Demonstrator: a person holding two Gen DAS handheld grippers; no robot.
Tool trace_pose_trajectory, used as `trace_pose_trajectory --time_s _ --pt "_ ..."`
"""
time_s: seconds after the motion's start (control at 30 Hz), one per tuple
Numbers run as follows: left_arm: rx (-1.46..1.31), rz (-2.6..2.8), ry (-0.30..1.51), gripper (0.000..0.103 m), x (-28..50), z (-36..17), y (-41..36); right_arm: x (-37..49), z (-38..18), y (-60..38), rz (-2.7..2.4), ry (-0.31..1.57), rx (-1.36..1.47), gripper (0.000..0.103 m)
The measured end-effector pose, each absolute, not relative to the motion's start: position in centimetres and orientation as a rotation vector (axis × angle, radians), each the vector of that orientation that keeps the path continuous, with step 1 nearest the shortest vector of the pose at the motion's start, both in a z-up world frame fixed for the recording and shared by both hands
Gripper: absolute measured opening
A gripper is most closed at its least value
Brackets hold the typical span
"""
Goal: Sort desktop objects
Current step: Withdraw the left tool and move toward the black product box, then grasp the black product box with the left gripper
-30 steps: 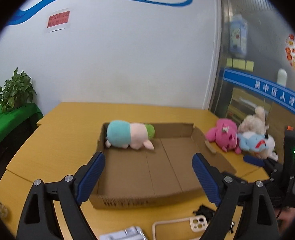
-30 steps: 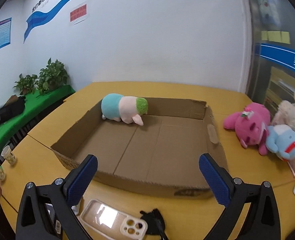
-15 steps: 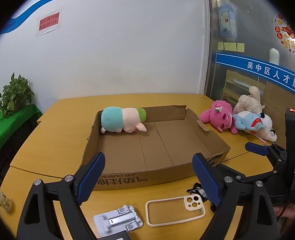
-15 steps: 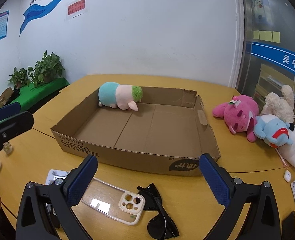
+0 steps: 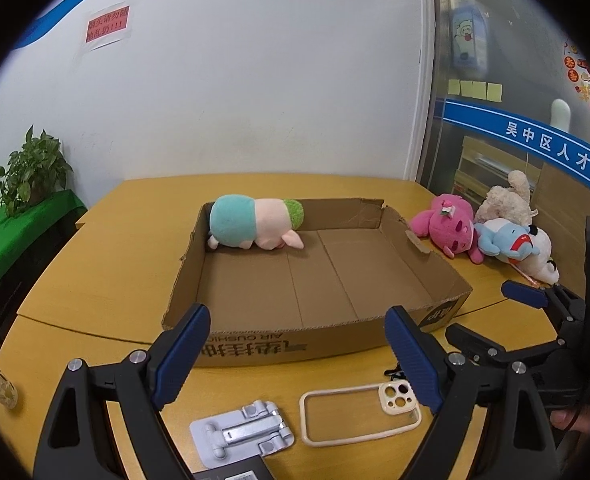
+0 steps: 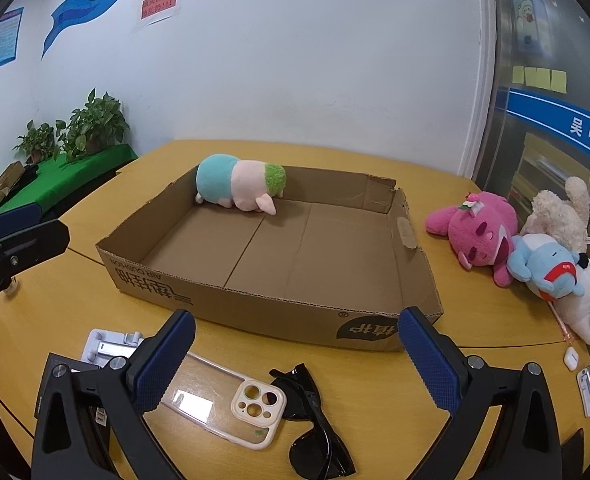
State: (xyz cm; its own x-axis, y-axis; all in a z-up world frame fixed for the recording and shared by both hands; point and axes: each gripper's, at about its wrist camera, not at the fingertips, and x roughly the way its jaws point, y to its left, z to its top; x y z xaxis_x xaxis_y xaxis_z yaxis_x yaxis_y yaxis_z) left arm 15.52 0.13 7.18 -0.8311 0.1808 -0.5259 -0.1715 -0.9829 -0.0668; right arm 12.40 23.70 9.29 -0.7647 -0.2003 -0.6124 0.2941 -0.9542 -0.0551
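Both the left gripper (image 5: 295,354) and right gripper (image 6: 295,354) are held spread and empty, since the clear cream-rimmed phone case (image 6: 231,404) lies unpicked just below the right jaws, before the shallow brown cardboard box (image 6: 223,300).

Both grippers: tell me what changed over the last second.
Both the left gripper and the right gripper drew back from the cardboard box, bringing the phone case, sunglasses and phone stand into view. Both stayed open and empty. The plush toy in the box's far corner did not move.
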Motion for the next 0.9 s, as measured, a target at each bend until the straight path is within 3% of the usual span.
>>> trace_pose_trajectory --time_s 0.43,0.6,0.7,0.9 --pt "-0.992 2.753 -0.093 0.089 19.0 3.7 -5.1 14.0 6.9 21.2 -2.428 0.204 0.921 0.103" --pt "-1.156 2.634 -0.214 0.089 20.3 -0.3 -8.0 17.1 2.0 17.3 -1.97 0.255 1.045 0.103" --pt "-1.245 2.617 -0.274 0.089 20.8 -2.7 -9.8 19.9 -1.2 13.0 -1.785 0.413 1.076 0.103" --pt "-1.316 2.537 -0.549 0.088 21.3 -6.4 -13.1 21.8 -3.1 7.6 -1.705 0.473 1.008 0.103"
